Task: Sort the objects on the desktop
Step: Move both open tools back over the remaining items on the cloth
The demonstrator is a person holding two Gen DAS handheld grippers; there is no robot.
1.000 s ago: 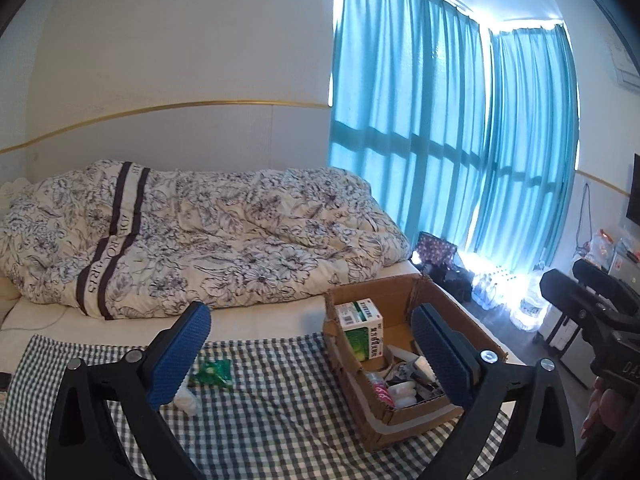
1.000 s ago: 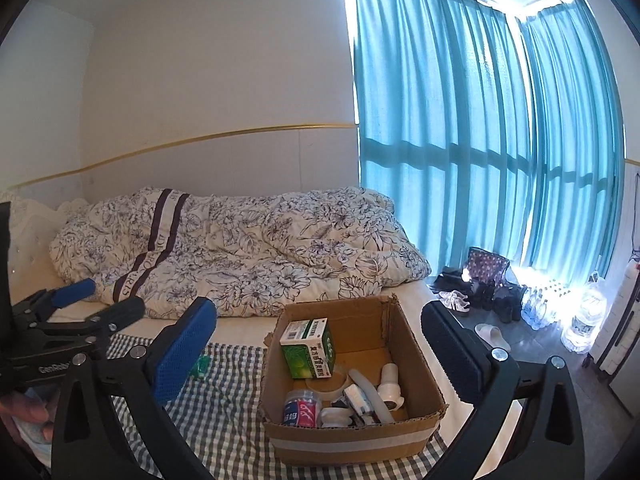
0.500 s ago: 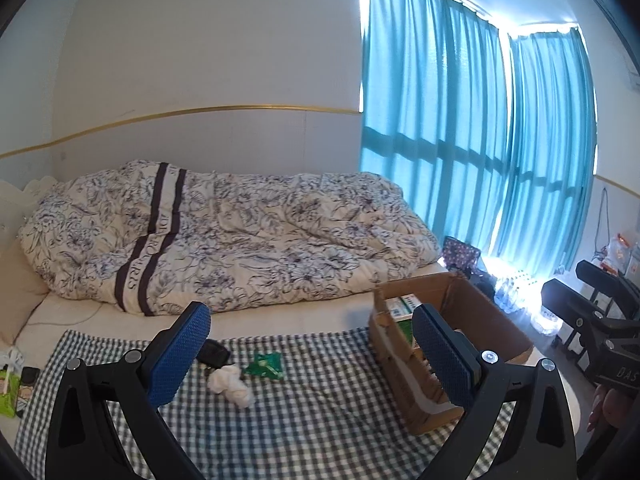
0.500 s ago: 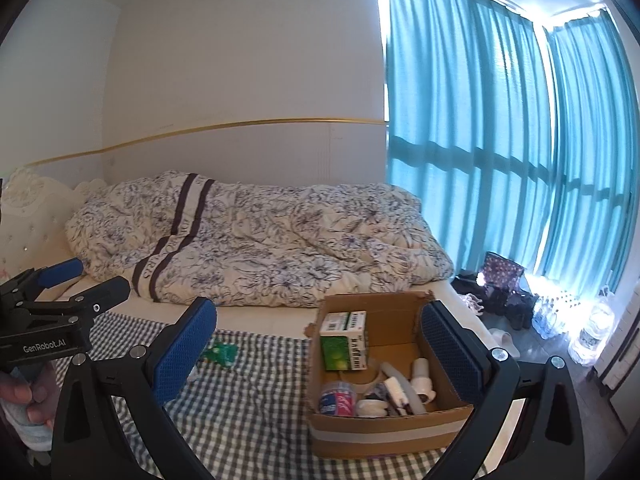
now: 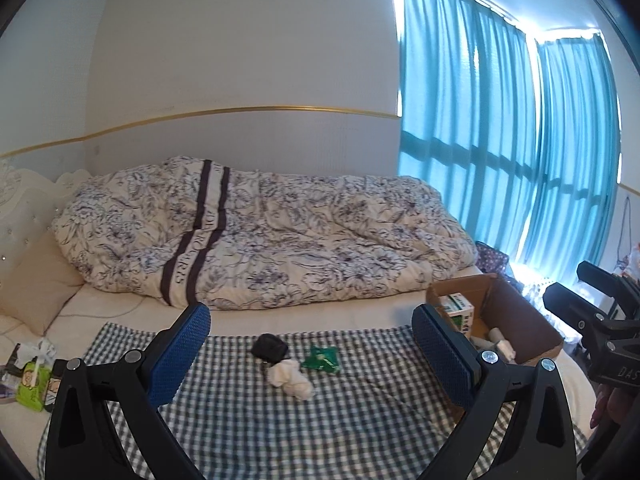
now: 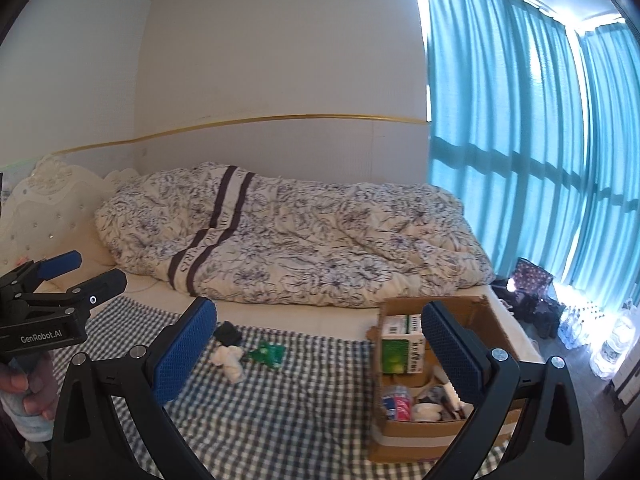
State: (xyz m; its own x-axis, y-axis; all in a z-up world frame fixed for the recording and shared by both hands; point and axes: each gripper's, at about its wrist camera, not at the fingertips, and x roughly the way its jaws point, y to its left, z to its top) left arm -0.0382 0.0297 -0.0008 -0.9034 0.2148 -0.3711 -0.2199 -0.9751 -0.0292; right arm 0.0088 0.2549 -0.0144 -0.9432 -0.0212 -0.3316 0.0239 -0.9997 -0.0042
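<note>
Hovering between picks, by the look of it: both grippers empty, above the checked cloth (image 5: 360, 412) spread on the bed (image 5: 280, 312)

Left gripper (image 5: 312, 354): jaws spread wide, nothing between the blue pads, aimed at the loose items on the cloth. Right gripper (image 6: 320, 354): equally wide apart, holding nothing, pointed between the loose items and the cardboard box (image 6: 416, 432)

Loose on the cloth, counted: three
- one dark pouch-like object (image 5: 270, 347), farthest back
- one white crumpled bundle (image 5: 290, 378), just in front of the dark one, seemingly touching it
- one green packet (image 5: 321, 359), just beside the white bundle, on the box side

Box at the cloth's right end, open top, already part-filled: one green-and-white carton (image 6: 402, 344) upright against the back-left wall, one red-and-blue can-like item (image 6: 398, 402) near the front, several white pieces beside it; exact count of those not readable

Off the cloth at far left, near the pillow: one green wipes pack (image 5: 34, 384), unclear whether part of the job

Judged step: selecting the next of three remaining items for the box. Next move likely calls for lowering the left gripper over the cluster, then closing on one piece only. Risk: white bundle and dark object sit so close that a wide grab may catch both; soft bundle may also slump out of a loose pinch. Green packet lies flat, so needs a low approach
</note>
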